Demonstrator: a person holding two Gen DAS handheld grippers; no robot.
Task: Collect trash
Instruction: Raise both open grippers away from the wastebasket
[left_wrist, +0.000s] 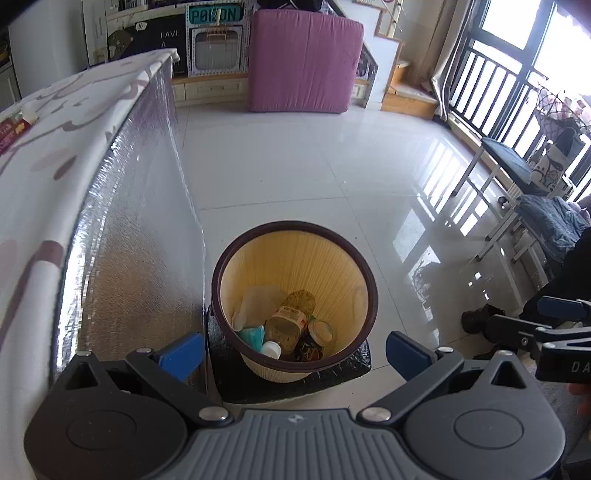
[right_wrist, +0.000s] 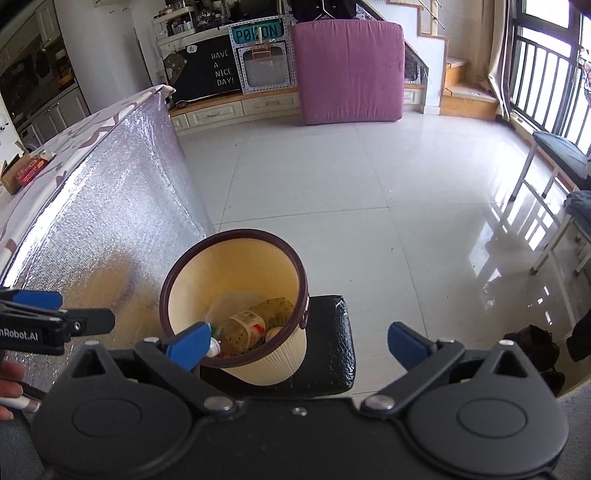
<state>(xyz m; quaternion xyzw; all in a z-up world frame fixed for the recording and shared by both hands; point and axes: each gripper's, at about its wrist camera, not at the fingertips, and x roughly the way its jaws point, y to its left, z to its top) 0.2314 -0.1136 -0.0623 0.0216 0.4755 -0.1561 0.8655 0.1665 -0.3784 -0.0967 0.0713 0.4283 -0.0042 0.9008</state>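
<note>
A cream waste bin with a dark brown rim (left_wrist: 364, 273) stands on a black mat (left_wrist: 347, 373) on the floor beside the table. It holds a plastic bottle with a label (left_wrist: 286, 321), a white cap (left_wrist: 271, 349), a crumpled tissue (left_wrist: 255, 301), a teal wrapper (left_wrist: 253, 334) and a small round lid (left_wrist: 321, 331). My left gripper (left_wrist: 295, 350) is open and empty, hovering above the bin. My right gripper (right_wrist: 299, 345) is open and empty, above the bin's (right_wrist: 177, 269) right side. The bottle (right_wrist: 245, 328) also shows in the right wrist view.
A table with a patterned cloth (left_wrist: 44, 155) and a silver foil side (left_wrist: 140, 206) stands left of the bin. A red box (right_wrist: 27, 171) lies on it. A purple cushion (left_wrist: 303, 61) leans at the far wall. Chairs (left_wrist: 517, 173) and dark shoes (right_wrist: 532, 341) are at the right.
</note>
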